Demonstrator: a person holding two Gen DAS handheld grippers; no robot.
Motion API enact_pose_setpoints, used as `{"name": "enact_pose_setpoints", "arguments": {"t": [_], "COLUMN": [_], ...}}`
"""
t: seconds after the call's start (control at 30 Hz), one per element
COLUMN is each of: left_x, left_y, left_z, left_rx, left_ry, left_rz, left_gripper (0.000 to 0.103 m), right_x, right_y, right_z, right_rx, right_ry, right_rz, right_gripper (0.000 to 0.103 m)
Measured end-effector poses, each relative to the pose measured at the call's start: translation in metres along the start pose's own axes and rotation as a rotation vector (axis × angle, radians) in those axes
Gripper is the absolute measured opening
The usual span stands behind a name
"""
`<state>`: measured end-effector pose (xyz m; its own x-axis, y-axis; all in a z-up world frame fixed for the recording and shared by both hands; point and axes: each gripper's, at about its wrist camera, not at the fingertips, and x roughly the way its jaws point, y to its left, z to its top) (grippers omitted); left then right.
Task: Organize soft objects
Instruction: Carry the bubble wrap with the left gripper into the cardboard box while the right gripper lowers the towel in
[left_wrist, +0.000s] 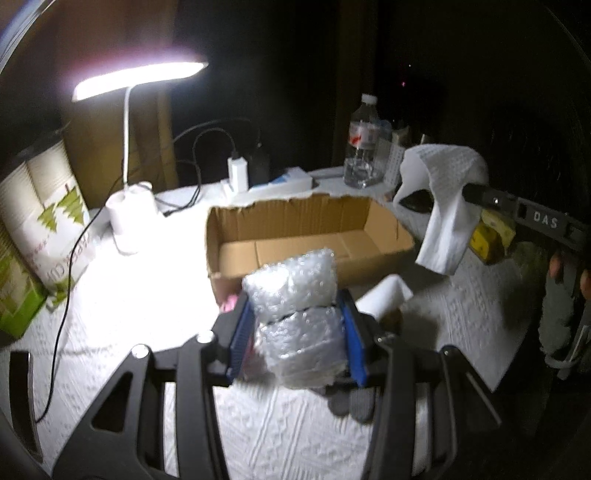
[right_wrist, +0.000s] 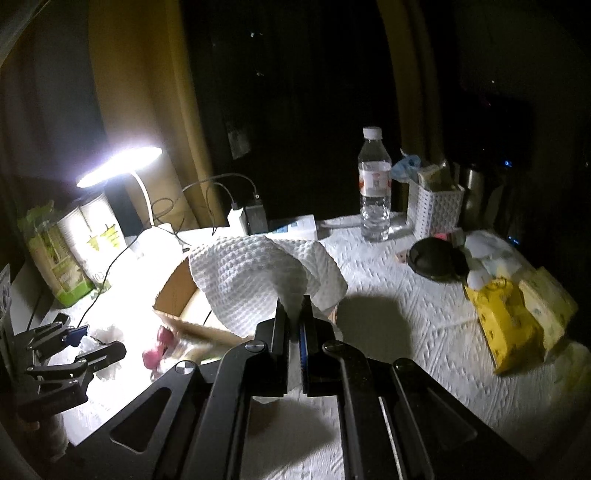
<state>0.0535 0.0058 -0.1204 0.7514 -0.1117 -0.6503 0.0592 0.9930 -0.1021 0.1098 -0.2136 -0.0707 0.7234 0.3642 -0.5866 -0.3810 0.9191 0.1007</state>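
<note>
I am holding a folded wad of bubble wrap (left_wrist: 291, 314) in my left tool (left_wrist: 295, 332), its blue pads pressing in on both sides of the lower half, and a white waffle-textured cloth (right_wrist: 258, 280) pinched tight in my right tool (right_wrist: 295, 332), whose jaws are nearly touching through the fabric. Both are hanging above the surface (right_wrist: 388, 332), just in front of the open cardboard box (left_wrist: 295, 229), which looks empty from here.

To do this step well, I judge I should be carrying each bundle fully over the near wall of the box before lowering, since the cloth is drooping well below my right tool and could be catching on the torn rim. I would be letting go only once the load is resting on the box floor, and bringing the two tools in one after the other so they are not crowding each other.

The bubble wrap is standing with its long axis running away from me along the tool's fingers, its free upper end pointing toward the box. The cloth has no firm axis; it is billowing over the fingertips and trailing down.
</note>
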Motion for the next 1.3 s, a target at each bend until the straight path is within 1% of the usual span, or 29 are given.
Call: {"name": "enact_pose_setpoints", "arguments": {"t": [0.27, 0.4, 0.57, 0.73, 0.87, 1.07, 1.2, 1.23, 1.3], "left_x": [0.025, 0.045, 0.074, 0.100, 0.123, 0.149, 0.163, 0.164, 0.166], "left_y": [-0.008, -0.011, -0.013, -0.020, -0.026, -0.036, -0.040, -0.040, -0.040], "left_z": [0.029, 0.042, 0.052, 0.059, 0.059, 0.057, 0.055, 0.055, 0.055], "left_rx": [0.012, 0.000, -0.028, -0.030, -0.032, -0.026, -0.030, -0.034, -0.038], "left_ry": [-0.015, -0.025, -0.004, 0.018, 0.053, 0.103, 0.145, 0.153, 0.161], "left_rz": [-0.009, -0.022, -0.032, -0.032, -0.034, -0.045, -0.055, -0.060, -0.058], "left_gripper": [0.046, 0.046, 0.046, 0.046, 0.046, 0.046, 0.047, 0.047, 0.047], "right_x": [0.027, 0.047, 0.076, 0.105, 0.124, 0.142, 0.144, 0.143, 0.141], "right_y": [-0.009, -0.014, -0.021, -0.026, -0.029, -0.032, -0.033, -0.034, -0.035], "right_z": [0.020, 0.026, 0.024, 0.016, 0.008, -0.007, -0.011, -0.011, -0.010], "right_rx": [-0.006, -0.011, -0.006, 0.000, 0.004, -0.002, -0.008, -0.006, -0.003], "right_ry": [0.003, 0.019, 0.058, 0.116, 0.165, 0.233, 0.248, 0.248, 0.239], "right_rz": [0.022, 0.035, 0.057, 0.076, 0.087, 0.094, 0.100, 0.102, 0.103], "right_gripper": [0.005, 0.005, 0.005, 0.005, 0.005, 0.005, 0.005, 0.006, 0.017]}}
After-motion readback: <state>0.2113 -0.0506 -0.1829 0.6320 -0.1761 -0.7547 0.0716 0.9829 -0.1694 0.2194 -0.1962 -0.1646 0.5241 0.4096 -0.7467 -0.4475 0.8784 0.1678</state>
